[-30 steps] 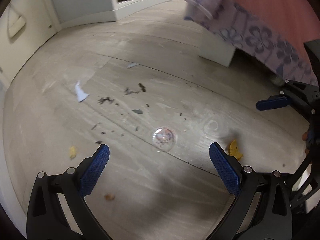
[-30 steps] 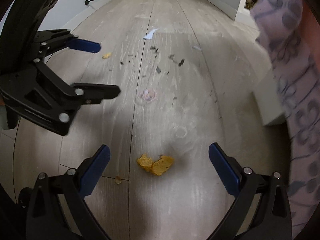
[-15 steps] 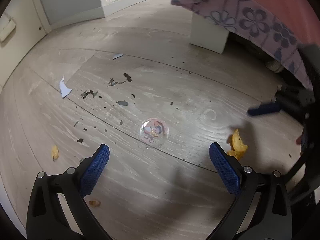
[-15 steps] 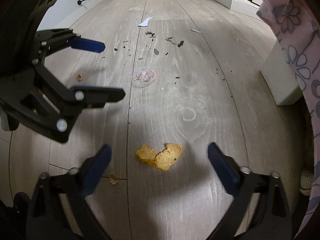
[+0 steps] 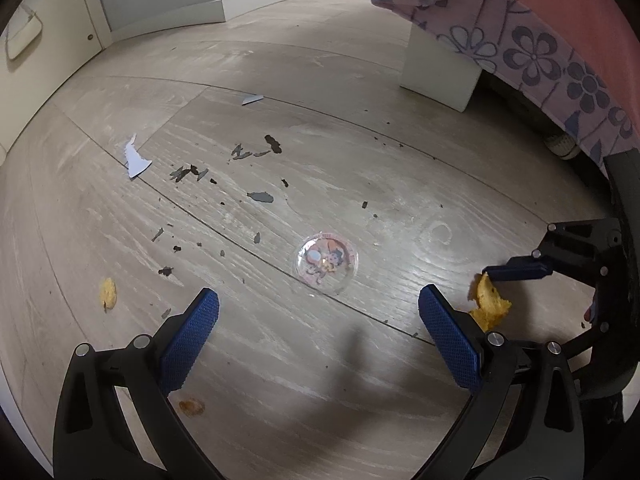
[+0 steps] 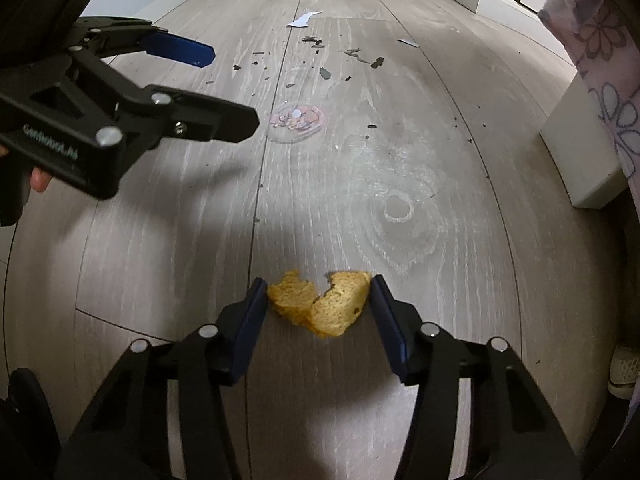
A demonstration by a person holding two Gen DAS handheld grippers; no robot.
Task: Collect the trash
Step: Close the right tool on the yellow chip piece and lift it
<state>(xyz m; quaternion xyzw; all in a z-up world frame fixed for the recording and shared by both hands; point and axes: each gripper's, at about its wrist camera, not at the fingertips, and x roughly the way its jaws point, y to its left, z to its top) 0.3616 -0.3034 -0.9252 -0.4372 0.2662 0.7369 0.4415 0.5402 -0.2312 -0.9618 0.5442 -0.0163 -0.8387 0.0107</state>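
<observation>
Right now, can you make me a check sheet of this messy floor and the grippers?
Surface: wooden floor, pale ring mark.
Job's things: bread piece; clear round lid; paper scraps.
Clutter: dark flakes, small crumbs.
Grippers: right gripper has just been closing, both pads at the bread's ends; left gripper open, above the lid.
Cables: nothing seen.
Surroundings: flowered cloth, white block, shoe.

Ahead of my left gripper (image 5: 316, 308) the pale wood-plank floor (image 5: 360, 168) lies open, strewn only with flat scraps. To my right, the white block-shaped bed leg (image 6: 580, 160) and the hanging purple flowered bedspread (image 6: 608, 76) close that side off.
</observation>
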